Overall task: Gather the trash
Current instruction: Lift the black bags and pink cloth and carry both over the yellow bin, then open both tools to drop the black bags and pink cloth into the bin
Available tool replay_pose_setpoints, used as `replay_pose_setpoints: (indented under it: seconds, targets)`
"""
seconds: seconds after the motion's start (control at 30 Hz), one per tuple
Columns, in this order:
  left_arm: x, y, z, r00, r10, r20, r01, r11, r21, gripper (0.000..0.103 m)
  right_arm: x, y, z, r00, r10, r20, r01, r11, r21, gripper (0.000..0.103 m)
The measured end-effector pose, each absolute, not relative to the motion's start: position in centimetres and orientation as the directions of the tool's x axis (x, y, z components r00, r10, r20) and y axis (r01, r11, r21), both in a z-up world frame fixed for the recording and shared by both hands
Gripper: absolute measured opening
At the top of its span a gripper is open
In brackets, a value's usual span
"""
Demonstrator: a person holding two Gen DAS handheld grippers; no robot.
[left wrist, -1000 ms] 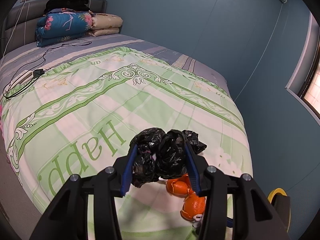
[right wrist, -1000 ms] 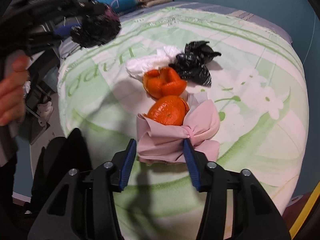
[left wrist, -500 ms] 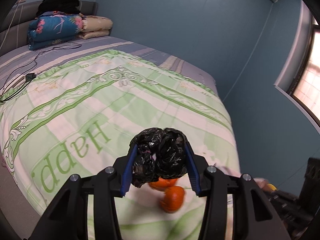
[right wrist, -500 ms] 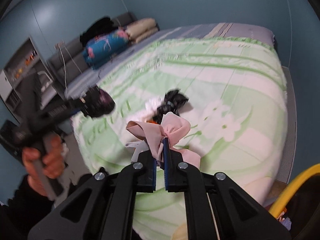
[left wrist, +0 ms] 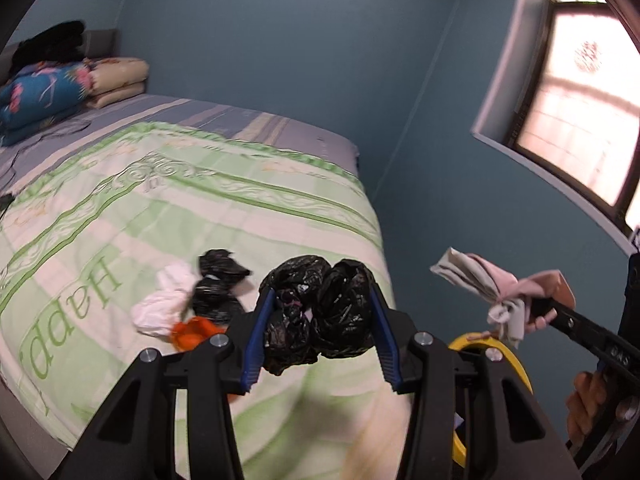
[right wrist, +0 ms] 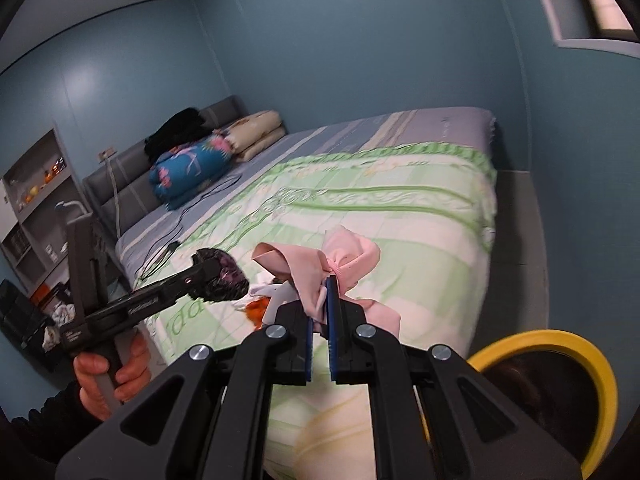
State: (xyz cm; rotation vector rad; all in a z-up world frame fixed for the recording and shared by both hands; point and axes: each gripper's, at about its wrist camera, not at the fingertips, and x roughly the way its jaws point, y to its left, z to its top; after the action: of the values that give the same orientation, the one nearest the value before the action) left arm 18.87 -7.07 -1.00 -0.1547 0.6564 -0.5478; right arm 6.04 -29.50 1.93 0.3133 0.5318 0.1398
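clearly, in the left wrist view, the left gripper (left wrist: 320, 316) is clamping a crumpled black bag (left wrist: 318, 308) between its blue pads, jaws at a middling width, hanging above the near edge of the bed (left wrist: 248, 208). it is looking light and soft, squashing under the pads, so a grip across its bulk is holding well. out on the bed are lying a second black bag (left wrist: 218, 286), a white tissue (left wrist: 164, 304) touching it, and orange peel (left wrist: 192, 330) just beside both. a yellow bin (left wrist: 516, 364) is sitting off the bed's near corner.

in the right wrist view, the right gripper (right wrist: 319, 312) is pinching a pink cloth (right wrist: 340, 266), jaws almost fully together on a thin gather of fabric. the cloth is limp and draping, likely slipping if held by a loose edge, so the bunched knot is the better hold. it is hanging above the bed's near edge, beside the bin.
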Motion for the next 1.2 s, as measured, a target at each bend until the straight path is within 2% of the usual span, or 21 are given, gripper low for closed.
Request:
replay_pose_setpoints:
  seconds: [0.27, 0.47, 0.67, 0.93, 1.2]
  targets:
    - [14.9, -13.3, -0.1, 0.603, -0.596, -0.530, 0.568, 0.788, -0.238, 0.044, 1.5, -34.5, 1.4, 0.887, 0.039, -0.459, 0.103, 0.954, 0.281, 0.005]
    - [13.4, -18.4, -0.5, 0.532, -0.644, -0.551, 0.651, 0.726, -0.220, 0.044, -0.5, -37.7, -0.2, 0.854, -0.107, -0.510, 0.253, 0.941, 0.227, 0.005]
    - [12.8, -22.9, -3.3, 0.443, -0.662, -0.604, 0.697, 0.678, -0.232, 0.044, -1.1, -40.4, -2.4, 0.812, -0.147, -0.564, 0.335, 0.910, 0.245, 0.005]
    - [12.0, -26.7, -6.8, 0.351, -0.658, -0.666, 0.729, 0.639, -0.247, 0.045, -0.6, -42.7, -5.8, 0.780, -0.134, -0.612, 0.377, 0.880, 0.289, 0.005]
    - [11.2, -29.0, -8.7, 0.297, -0.648, -0.701, 0.750, 0.613, -0.248, 0.045, -1.0, -43.8, -6.4, 0.775, -0.142, -0.616, 0.402, 0.863, 0.307, 0.006]
